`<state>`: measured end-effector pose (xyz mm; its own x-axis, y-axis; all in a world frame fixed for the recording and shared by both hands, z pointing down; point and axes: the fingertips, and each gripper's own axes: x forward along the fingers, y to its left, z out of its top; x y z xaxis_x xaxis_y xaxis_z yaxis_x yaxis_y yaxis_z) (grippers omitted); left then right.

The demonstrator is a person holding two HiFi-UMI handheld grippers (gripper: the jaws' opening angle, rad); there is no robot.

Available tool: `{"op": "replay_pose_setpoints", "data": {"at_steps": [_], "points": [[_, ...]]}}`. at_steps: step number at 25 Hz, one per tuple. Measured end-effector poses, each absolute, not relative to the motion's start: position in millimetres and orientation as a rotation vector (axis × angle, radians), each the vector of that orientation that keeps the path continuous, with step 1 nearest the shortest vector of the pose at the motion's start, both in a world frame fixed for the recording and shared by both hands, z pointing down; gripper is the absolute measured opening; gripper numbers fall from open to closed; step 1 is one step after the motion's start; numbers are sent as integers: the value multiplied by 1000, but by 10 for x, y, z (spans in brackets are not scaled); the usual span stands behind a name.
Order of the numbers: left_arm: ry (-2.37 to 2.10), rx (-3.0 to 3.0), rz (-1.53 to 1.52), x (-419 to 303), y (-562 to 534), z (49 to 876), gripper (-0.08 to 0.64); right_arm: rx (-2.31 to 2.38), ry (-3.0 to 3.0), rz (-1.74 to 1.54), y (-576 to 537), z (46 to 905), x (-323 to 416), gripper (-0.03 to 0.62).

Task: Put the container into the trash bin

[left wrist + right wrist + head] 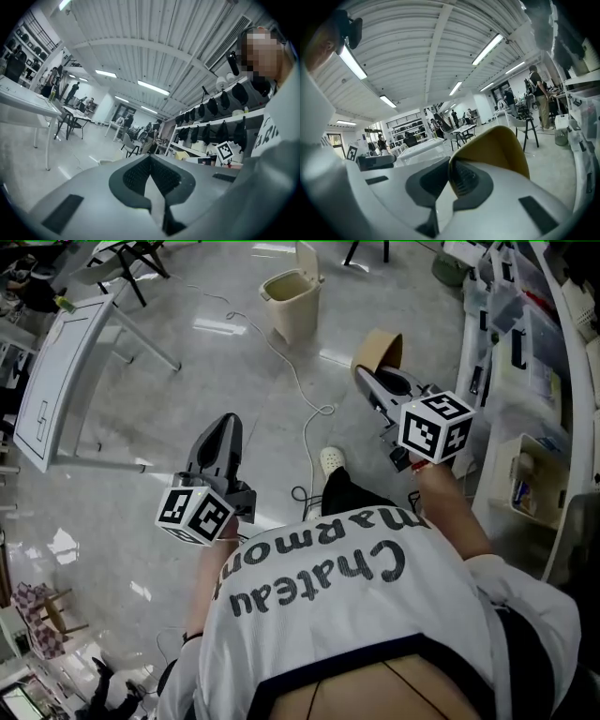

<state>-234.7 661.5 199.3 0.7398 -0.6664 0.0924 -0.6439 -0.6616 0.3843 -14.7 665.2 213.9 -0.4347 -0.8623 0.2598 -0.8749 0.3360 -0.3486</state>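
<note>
The container is a brown paper tub, held tilted above the floor in the head view. My right gripper is shut on its rim. In the right gripper view the tub's yellow-brown wall rises between the jaws of that gripper. The trash bin is beige with its lid up and stands on the floor ahead, left of the tub. My left gripper hangs lower left, shut and holding nothing. Its closed jaws point out into the room.
A white table stands at the left. A white cable snakes across the shiny floor from the bin toward the person's shoe. White shelving with boxes lines the right side.
</note>
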Motion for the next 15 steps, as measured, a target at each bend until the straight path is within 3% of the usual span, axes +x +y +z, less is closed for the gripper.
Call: {"op": "replay_pose_setpoints", "data": {"at_steps": [15], "points": [[-1061,2581,-149,-1803,5264,1673,23,1613,-2617,608,5240,1863,398,32]]}}
